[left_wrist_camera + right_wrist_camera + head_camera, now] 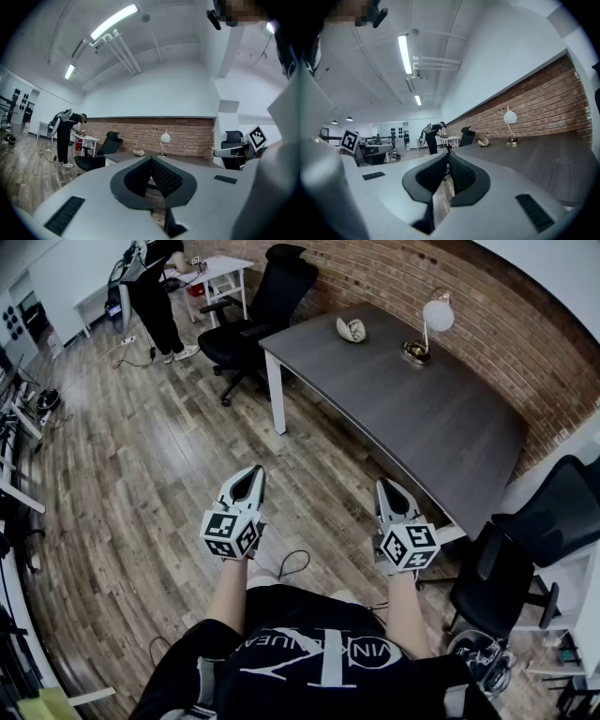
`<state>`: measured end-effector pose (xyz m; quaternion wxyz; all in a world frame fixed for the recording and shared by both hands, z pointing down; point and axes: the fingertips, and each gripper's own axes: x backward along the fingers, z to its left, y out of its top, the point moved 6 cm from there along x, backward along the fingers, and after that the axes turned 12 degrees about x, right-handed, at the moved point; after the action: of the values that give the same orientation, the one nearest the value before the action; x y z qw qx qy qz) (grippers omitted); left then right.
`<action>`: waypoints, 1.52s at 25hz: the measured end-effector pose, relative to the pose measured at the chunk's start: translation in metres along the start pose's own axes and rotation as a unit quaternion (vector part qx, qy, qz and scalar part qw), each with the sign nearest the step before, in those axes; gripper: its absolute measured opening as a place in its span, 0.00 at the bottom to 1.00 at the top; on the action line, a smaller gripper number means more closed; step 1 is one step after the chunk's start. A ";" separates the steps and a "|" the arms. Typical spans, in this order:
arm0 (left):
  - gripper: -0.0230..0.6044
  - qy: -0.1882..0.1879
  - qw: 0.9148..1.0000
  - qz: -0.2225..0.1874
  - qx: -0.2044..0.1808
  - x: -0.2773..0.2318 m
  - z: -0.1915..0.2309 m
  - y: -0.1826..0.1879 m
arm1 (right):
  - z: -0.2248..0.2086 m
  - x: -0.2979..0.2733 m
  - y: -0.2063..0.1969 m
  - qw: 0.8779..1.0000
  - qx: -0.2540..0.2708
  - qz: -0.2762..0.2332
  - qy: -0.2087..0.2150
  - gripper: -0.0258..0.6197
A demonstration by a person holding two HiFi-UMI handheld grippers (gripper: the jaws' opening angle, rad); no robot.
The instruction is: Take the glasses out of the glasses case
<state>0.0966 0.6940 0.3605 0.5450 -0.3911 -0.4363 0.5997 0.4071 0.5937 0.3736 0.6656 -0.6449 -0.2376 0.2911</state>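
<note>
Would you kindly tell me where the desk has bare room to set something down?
The desk is bare from the lamp to its near end, and along its left edge. Only the far end holds things: the case and the lamp, apart. A chair stands at the far corner.

Wood-plank floor point(141, 474) runs up to a red brick wall point(412, 268). A dark grey bench point(441, 427) stands along it (on white legs), bearing a globe lamp point(433, 320). A black office chair point(267, 306) sits at its end. Tube lights point(115, 21) line the white ceiling.
</note>
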 end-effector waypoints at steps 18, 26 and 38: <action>0.06 -0.002 1.000 0.015 -0.001 -0.060 0.026 -0.008 | -0.026 -0.059 -0.009 1.000 -0.006 0.001 0.019 0.10; 0.06 -0.022 0.999 0.031 0.003 -0.139 0.093 0.012 | -0.037 -0.146 -0.004 1.000 -0.015 -0.001 -0.011 0.10; 0.06 -0.072 0.995 0.070 0.023 -0.251 0.157 0.022 | -0.064 -0.239 -0.009 0.996 -0.055 0.033 -0.069 0.10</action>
<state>-0.0340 0.4286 0.3871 0.4778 -0.3637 -0.4324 0.6726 0.2806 0.3821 0.3935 0.6015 -0.6662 -0.2770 0.3430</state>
